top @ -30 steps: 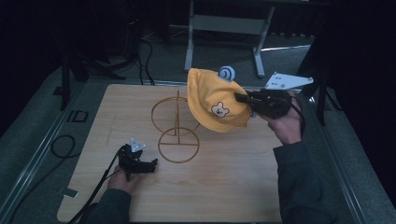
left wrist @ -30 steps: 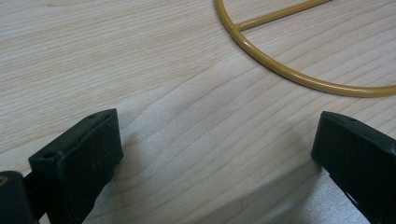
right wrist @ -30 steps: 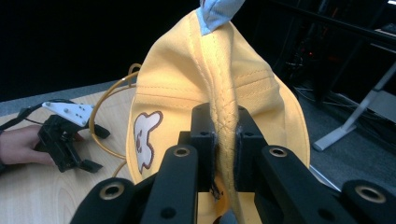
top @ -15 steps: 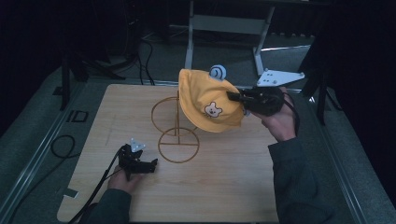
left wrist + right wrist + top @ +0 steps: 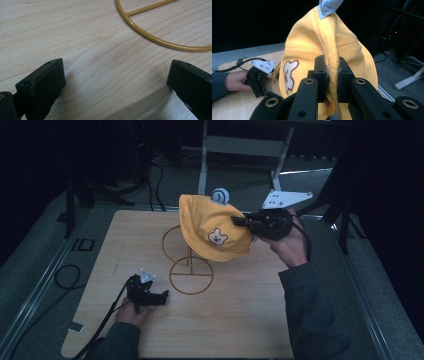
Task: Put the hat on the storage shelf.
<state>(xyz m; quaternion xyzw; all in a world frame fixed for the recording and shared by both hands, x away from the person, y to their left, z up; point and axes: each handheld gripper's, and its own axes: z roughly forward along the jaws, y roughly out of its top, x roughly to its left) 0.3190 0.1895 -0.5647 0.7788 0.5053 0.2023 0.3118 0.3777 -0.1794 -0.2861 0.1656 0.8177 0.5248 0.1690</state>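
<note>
moved: hat [image 5: 212,227] carried left over stand [image 5: 190,265] | right claw [image 5: 331,75] clamps brim seam | left claw [image 5: 115,82] wide, empty

high: above, looking down on table [image 5: 240,320] | gripper views: close, low | shared: wire stand [image 5: 191,276] [image 5: 160,41]

Wire stand [image 5: 190,265]: on the table [image 5: 240,320], near its middle, toward the far edge. Hat [image 5: 212,227]: above the stand's upper part, held off the table, right gripper [image 5: 239,222] at its right. Left gripper [image 5: 162,295]: resting near the front-left corner, just left of the stand's base ring.
</note>
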